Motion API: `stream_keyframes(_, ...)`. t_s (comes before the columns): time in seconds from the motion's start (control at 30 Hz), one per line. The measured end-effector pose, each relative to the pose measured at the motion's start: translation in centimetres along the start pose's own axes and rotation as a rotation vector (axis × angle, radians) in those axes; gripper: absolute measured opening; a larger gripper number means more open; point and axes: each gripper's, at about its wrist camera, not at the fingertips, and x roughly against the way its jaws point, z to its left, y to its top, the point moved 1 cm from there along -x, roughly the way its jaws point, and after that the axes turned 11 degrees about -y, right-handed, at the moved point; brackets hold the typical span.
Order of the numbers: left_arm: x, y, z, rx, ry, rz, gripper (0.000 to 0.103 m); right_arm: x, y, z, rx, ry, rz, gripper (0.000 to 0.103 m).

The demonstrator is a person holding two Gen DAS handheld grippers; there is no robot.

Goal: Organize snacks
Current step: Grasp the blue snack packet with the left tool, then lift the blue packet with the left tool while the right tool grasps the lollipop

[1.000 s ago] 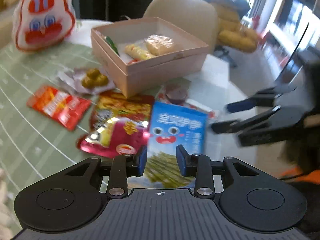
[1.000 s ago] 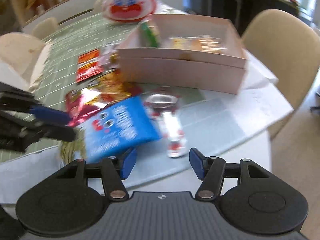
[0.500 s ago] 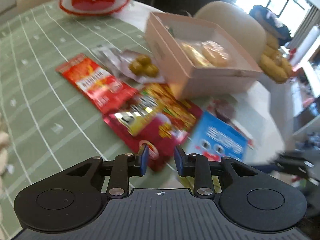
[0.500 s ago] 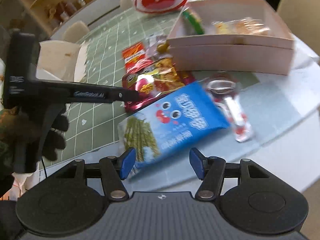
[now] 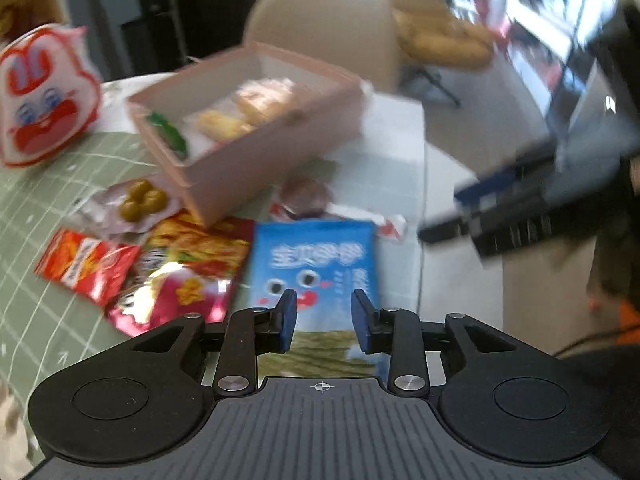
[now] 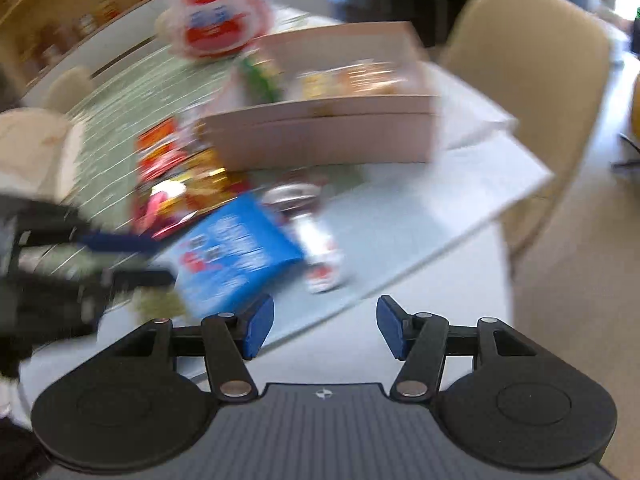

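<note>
A pink open box (image 5: pixel 256 148) holds a few wrapped snacks. In front of it lie a blue snack bag (image 5: pixel 316 256), a pink-and-orange bag (image 5: pixel 188 272), a red packet (image 5: pixel 86 266), a clear pack of green balls (image 5: pixel 138 202) and a small red-and-white packet (image 5: pixel 308 200). My left gripper (image 5: pixel 324 322) is open just above the blue bag's near end, holding nothing. My right gripper (image 6: pixel 326 326) is open and empty, near the table's front edge; the blue bag (image 6: pixel 236 256) lies ahead to its left. Both views are blurred.
A white-and-red rabbit-face bag (image 5: pixel 42 96) stands at the back left on the green checked cloth (image 5: pixel 32 216). A beige chair (image 6: pixel 532 92) stands behind the table at the right. The table edge (image 6: pixel 460 236) runs close ahead of the right gripper.
My left gripper has swung back right over the blue bag and its jaws have opened wider. My right gripper has shifted right and stayed open. No snack has been picked up.
</note>
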Motion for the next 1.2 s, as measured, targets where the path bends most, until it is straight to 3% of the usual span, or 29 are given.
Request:
stream_keyframes(0.13, -1.5, 0.4, -1.2, -0.036, -0.009, 0.059, 0.034, 0.4, -0.3, -1.4, -0.020, -0.039, -0.022, 0.057)
stream_keyframes(0.2, -2.0, 0.6, -1.3, -0.021, -0.043, 0.084, 0.039, 0.4, -0.5, -1.8, -0.034, -0.043, -0.017, 0.057)
stream_keyframes(0.37, -2.5, 0.9, -1.5, 0.009, -0.116, 0.101, 0.079, 0.0, -1.0, -1.9, -0.051, -0.044, -0.012, 0.057)
stream_keyframes(0.43, -2.5, 1.0, -1.3, 0.039, -0.154, 0.089, 0.085, -0.1, -1.0, -1.6, -0.045, -0.038, -0.014, 0.058)
stream_keyframes(0.53, -1.2, 0.6, -0.3, 0.084, -0.145, 0.016, 0.075, -0.4, -1.1, -1.2, -0.026, -0.053, -0.016, 0.058)
stream_keyframes(0.63, -0.3, -0.2, 0.1, 0.017, 0.024, -0.010, 0.074, -0.7, -1.3, -0.9, -0.018, -0.074, -0.018, 0.058)
stream_keyframes(0.67, -0.4, -0.3, 0.5, 0.030, 0.030, 0.003, 0.073, -0.8, -1.3, -0.8, -0.023, -0.071, -0.014, 0.058)
stream_keyframes(0.8, -1.0, -0.4, 2.7, 0.155, -0.037, 0.010, 0.075, -1.5, -1.3, -0.3, -0.019, -0.057, -0.013, 0.061)
stream_keyframes(1.03, -2.6, 0.3, 3.0, 0.169, -0.110, 0.039, 0.083, -1.7, -1.5, 0.6, 0.009, -0.038, -0.032, 0.066)
stream_keyframes(1.2, -2.4, 0.2, 2.9, 0.160, -0.137, 0.018, 0.079, -1.7, -1.9, 0.8, -0.010, -0.026, -0.058, 0.078)
